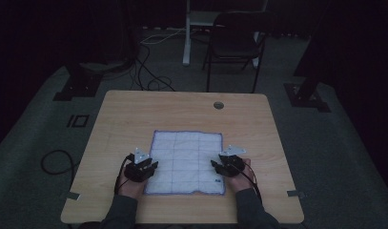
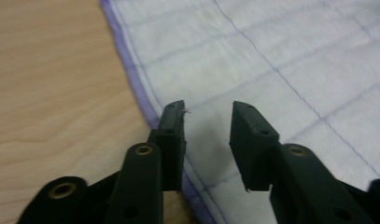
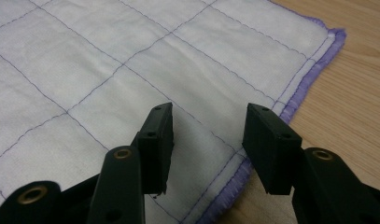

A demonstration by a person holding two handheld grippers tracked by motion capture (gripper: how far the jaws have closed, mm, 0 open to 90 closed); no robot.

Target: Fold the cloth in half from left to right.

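A white cloth (image 1: 187,160) with a purple grid and purple hem lies flat in the middle of the wooden table (image 1: 134,109). My left gripper (image 1: 152,165) sits at the cloth's left edge, near its front. In the left gripper view its jaws stand open over the cloth (image 2: 271,51), just inside the hem, gripper (image 2: 207,110). My right gripper (image 1: 214,164) sits at the cloth's right edge. In the right gripper view the gripper (image 3: 208,112) is open above the cloth (image 3: 131,60) close to the hem, with nothing between its fingers.
A round cable hole (image 1: 219,105) is at the table's back right. A dark folding chair (image 1: 234,43) and a white post (image 1: 187,33) stand behind the table. Cables (image 1: 148,71) lie on the grey floor. Bare wood surrounds the cloth on all sides.
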